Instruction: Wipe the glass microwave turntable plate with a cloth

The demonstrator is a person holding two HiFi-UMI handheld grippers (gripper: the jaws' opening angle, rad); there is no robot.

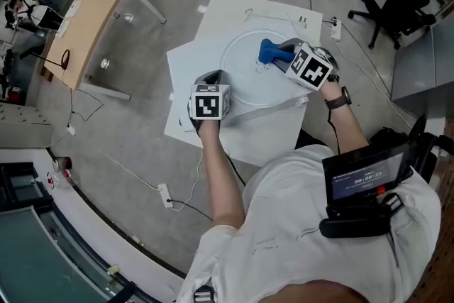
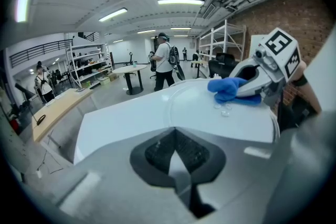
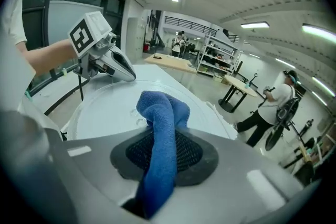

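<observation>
- On the left, the left hand-held gripper sits at the near-left rim of the glass turntable plate; its own view shows the jaws clenched with a pale sliver between the pads, which I take to be the plate's edge, pinned to steady it.
- The plate lies flat on the white desk, roughly in the middle of it; a few small raised lugs mark the plate's centre.
- Further right, the blue cloth rests on the plate just beside those lugs, bunched into a wad; the right hand-held gripper is clamped tight on it, with a tail of cloth running back between the jaws.
- To wipe well from here, I'd press the wad flat to the glass and sweep in overlapping arcs from centre to rim; the left grip should be firm so the plate neither spins nor slides; go lightly over the lugs so the cloth doesn't snag.
- Hard to make out: the glass is clear, so its rim fades against the white desk in places; I can't tell whether there are smears on it; the cloth's contact face is hidden beneath the wad; from above, the right hand-held gripper covers the plate's right edge, and the left one covers the spot it grips.
</observation>
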